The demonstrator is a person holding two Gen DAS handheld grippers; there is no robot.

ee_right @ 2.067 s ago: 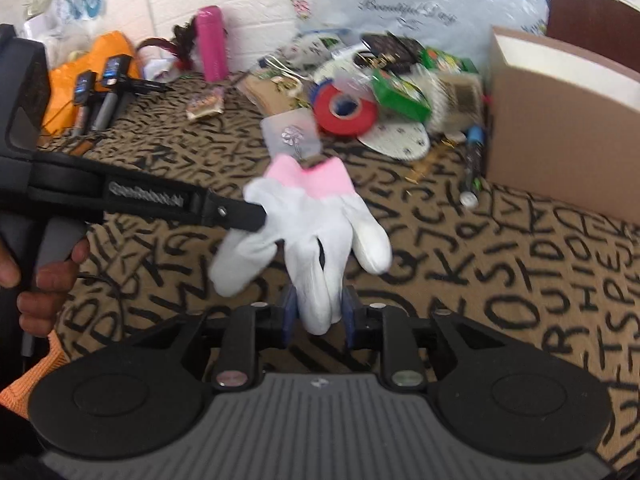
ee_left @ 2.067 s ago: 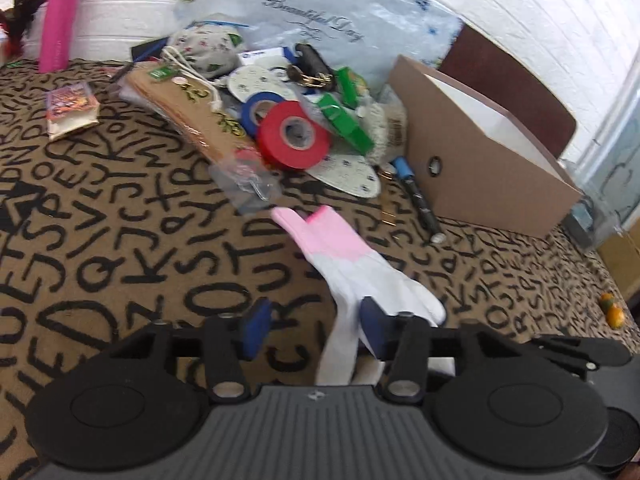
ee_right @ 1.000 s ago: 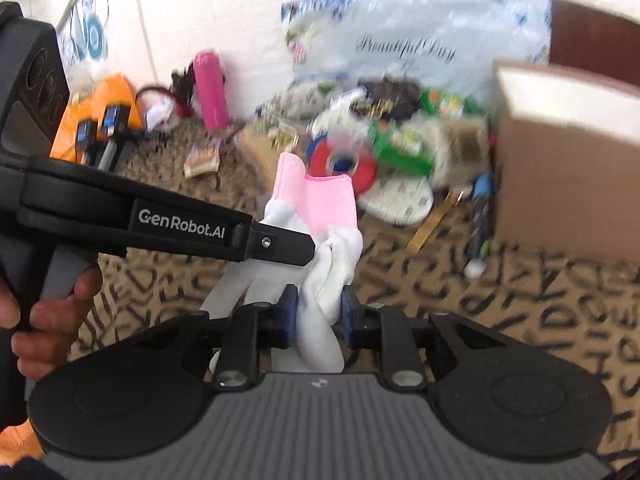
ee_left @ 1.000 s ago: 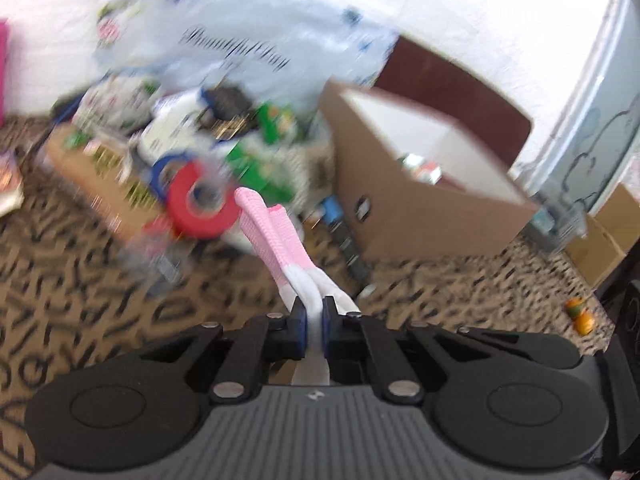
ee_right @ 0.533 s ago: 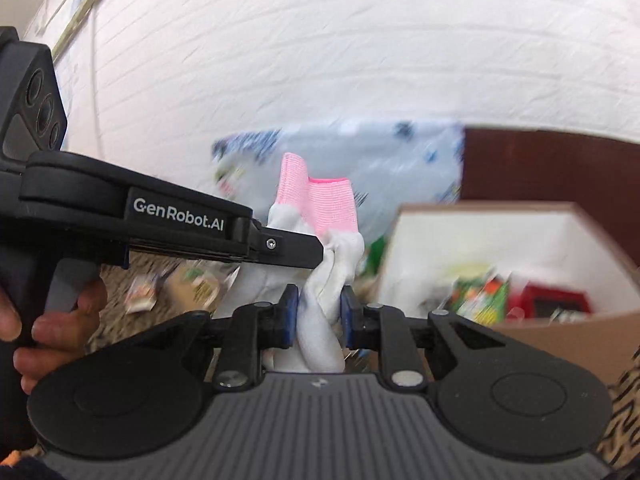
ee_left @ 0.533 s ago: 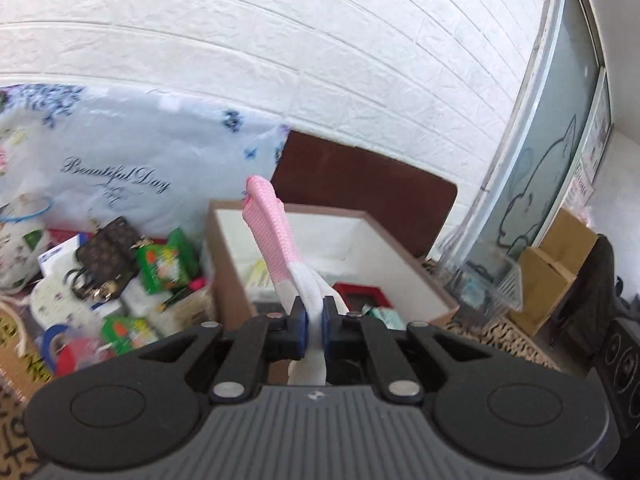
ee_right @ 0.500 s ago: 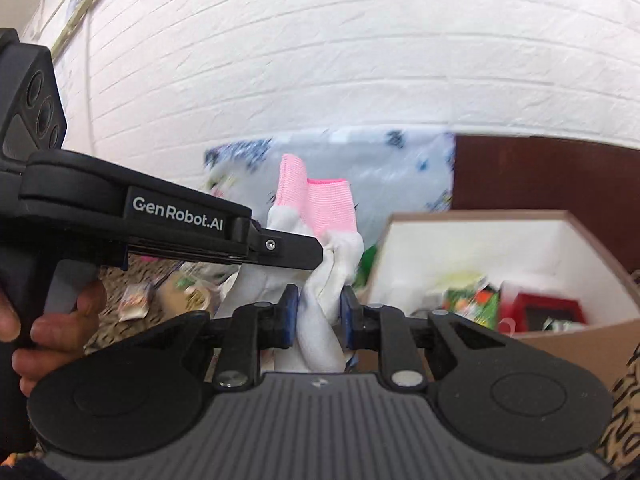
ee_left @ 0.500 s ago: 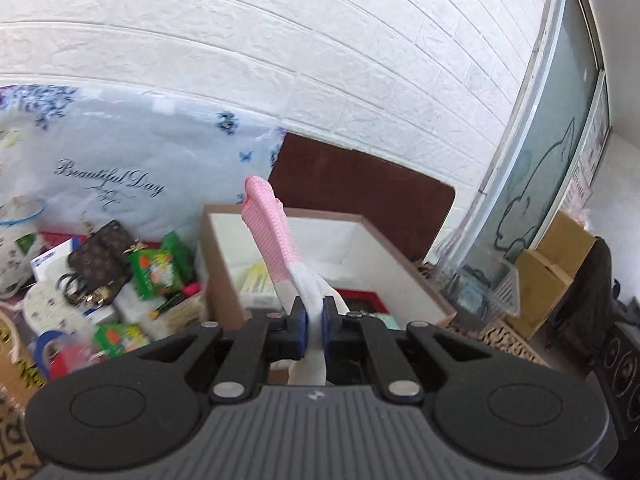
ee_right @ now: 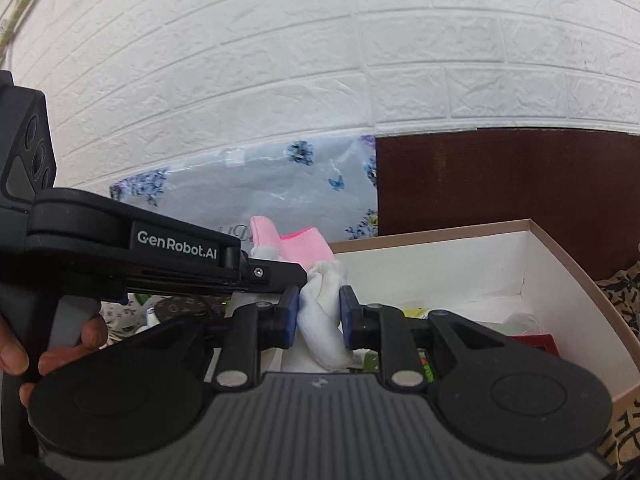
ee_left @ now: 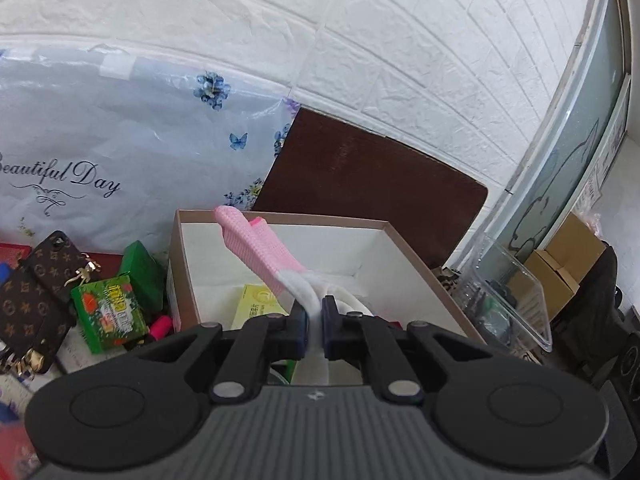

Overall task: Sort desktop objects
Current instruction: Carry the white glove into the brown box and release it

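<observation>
Both tongs are gripping the same white glove (ee_left: 316, 300) with a pink cuff, and the cardboard box (ee_left: 404, 248) serves as the landmark for everything here. The left tongs (ee_left: 315, 326) are pinching a thin fold of the glove's white fabric almost flat between the blue pads, so the glove's pink cuff is sticking up and away over the box's open, white-lined inside. The right tongs (ee_right: 319, 316) are clamping a thicker bunch of the glove (ee_right: 320, 312) just above the box's (ee_right: 532, 248) near left corner, with the left tongs (ee_right: 276, 276) reaching in from the left and meeting the same cloth. A hand (ee_right: 52, 344) is wrapping around the grip of the left tool, left of the box. Inside the box a yellow-green packet (ee_left: 256, 304) is lying against the floor, and a red item (ee_right: 532, 344) is sitting toward the box's right side. Left of the box, on the tabletop, a green carton (ee_left: 110, 312) and a brown patterned wallet (ee_left: 36, 296) are lying close together. Behind the box a dark brown board (ee_left: 372, 188) is leaning on the white brick wall (ee_left: 400, 40), with a flowered plastic bag (ee_left: 120, 152) beside it on the left. Right of the box a clear plastic container (ee_left: 508, 300) is standing.
</observation>
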